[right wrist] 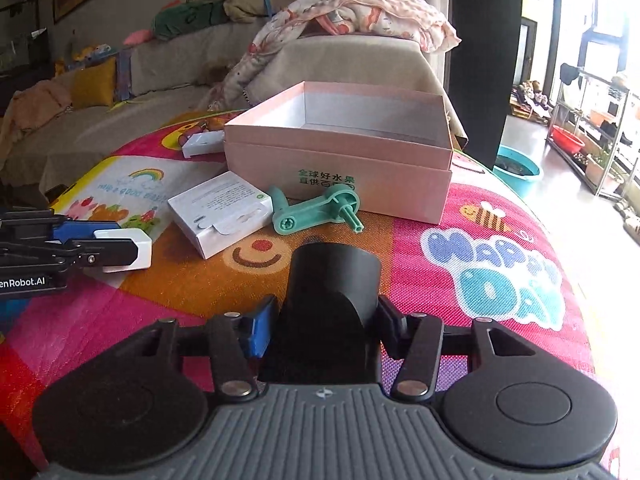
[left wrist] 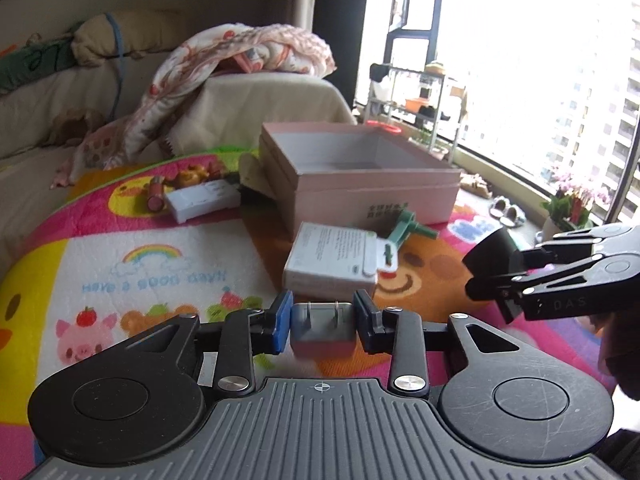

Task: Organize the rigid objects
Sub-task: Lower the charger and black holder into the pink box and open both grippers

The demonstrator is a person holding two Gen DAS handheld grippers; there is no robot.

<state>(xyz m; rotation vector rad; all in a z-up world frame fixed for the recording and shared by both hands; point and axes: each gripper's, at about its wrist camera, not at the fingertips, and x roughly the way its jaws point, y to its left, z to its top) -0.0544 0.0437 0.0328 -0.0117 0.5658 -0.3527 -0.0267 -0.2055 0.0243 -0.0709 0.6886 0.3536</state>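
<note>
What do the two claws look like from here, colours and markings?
Both match: black linkage arms with silver rivets, round black discs, and a ribbed grey base with a small crosshair mark. Each left claw and right claw has one blue pad and one dark one. White lettering reads "enRobot.AI" and "DAS". No cables visible.

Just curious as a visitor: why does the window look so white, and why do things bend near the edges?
Left wrist view: daylight overexposes the window; the white box is slightly blurred. Right wrist view: the fisheye lens curves the play mat.
</note>
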